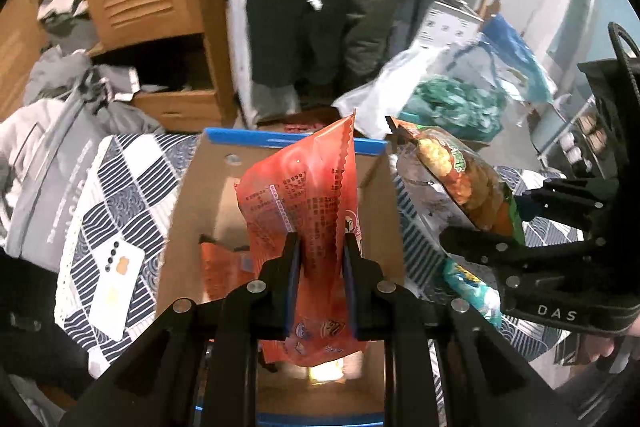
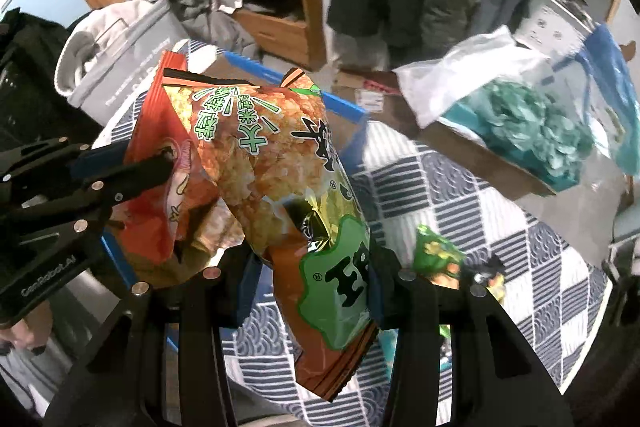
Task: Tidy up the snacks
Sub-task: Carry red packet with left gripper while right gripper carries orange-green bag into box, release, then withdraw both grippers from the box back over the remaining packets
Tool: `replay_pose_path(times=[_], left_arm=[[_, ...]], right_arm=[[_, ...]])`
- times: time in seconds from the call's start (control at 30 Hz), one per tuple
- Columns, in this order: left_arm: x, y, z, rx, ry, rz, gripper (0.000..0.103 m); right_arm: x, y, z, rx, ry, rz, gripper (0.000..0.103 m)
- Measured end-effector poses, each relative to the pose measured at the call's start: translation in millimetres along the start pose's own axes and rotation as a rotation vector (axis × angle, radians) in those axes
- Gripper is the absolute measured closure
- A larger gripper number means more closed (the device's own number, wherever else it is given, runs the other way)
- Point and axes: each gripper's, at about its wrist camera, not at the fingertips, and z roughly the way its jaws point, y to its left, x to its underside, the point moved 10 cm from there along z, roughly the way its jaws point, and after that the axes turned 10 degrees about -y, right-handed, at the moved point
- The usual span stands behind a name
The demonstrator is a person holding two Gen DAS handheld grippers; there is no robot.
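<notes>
Snacks are up in the air, one in each gripper. The left gripper (image 1: 320,239) squeezes a red snack bag (image 1: 304,195) and holds it right over the open cardboard box (image 1: 184,195). One more red packet (image 1: 218,267) already lies at the bottom of the box. The right gripper (image 2: 312,267) pinches a big rice cracker bag (image 2: 280,155), which hangs just beside the box, over the checked blanket (image 2: 500,227). A small green snack (image 2: 436,255) waits on the blanket.

Both bags are puffy and slippery, so I think a bag could slide out and land on the blanket instead. The two bags are also very close together. If both go to the box at once, they may bump, and the grippers may knock each other. Squeezing too hard might crush the crackers inside.
</notes>
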Motion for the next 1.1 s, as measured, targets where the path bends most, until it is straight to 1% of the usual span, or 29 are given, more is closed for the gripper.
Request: replay_pose_path(times=[0.17, 0.33, 0.57, 0.6, 0.63, 0.7, 0.73, 0.8, 0.83, 0.9, 1.1], left_arm=[[4.7, 26.9, 6.5, -0.033, 0.015, -0.038, 0.083], [11.0, 45.6, 11.9, -0.060, 0.028, -0.064, 0.083], [23.0, 59.7, 22.7, -0.071, 0.082, -0.110, 0.083], [23.7, 61.1, 23.2, -0.074, 0.090, -0.113, 0.078], [23.8, 62.3, 23.7, -0.076, 0.094, -0.115, 0.069], [22.4, 65.1, 22.3, -0.089, 0.088, -0.125, 0.056], [20.6, 65.4, 20.7, -0.093, 0.078, -0.127, 0.054], [18.2, 65.0, 18.5, -0.095, 0.073, -0.124, 0.051], [17.5, 64.0, 17.8, -0.095, 0.076, -0.121, 0.049], [15.5, 62.9, 16.1, -0.097, 0.071, -0.117, 0.047], [11.9, 58.0, 12.3, -0.115, 0.056, -0.080, 0.046]], right_arm=[[-9.4, 21.4, 17.4, -0.021, 0.021, -0.019, 0.060], [-16.0, 38.7, 35.1, -0.038, 0.047, -0.025, 0.060], [-20.5, 52.7, 50.7, -0.065, 0.073, -0.032, 0.058], [-21.1, 52.9, 52.1, -0.062, 0.074, -0.033, 0.058], [-21.5, 52.1, 52.4, -0.056, 0.072, -0.031, 0.058], [-21.2, 49.8, 53.1, -0.049, 0.071, -0.028, 0.056], [-20.8, 48.6, 53.5, -0.048, 0.075, -0.027, 0.055], [-20.4, 45.7, 53.5, -0.046, 0.076, -0.016, 0.054], [-20.7, 44.7, 53.0, -0.046, 0.073, -0.012, 0.053], [-22.2, 43.3, 51.1, -0.045, 0.062, -0.007, 0.046], [-27.7, 32.8, 39.4, -0.027, 0.028, 0.006, 0.045]])
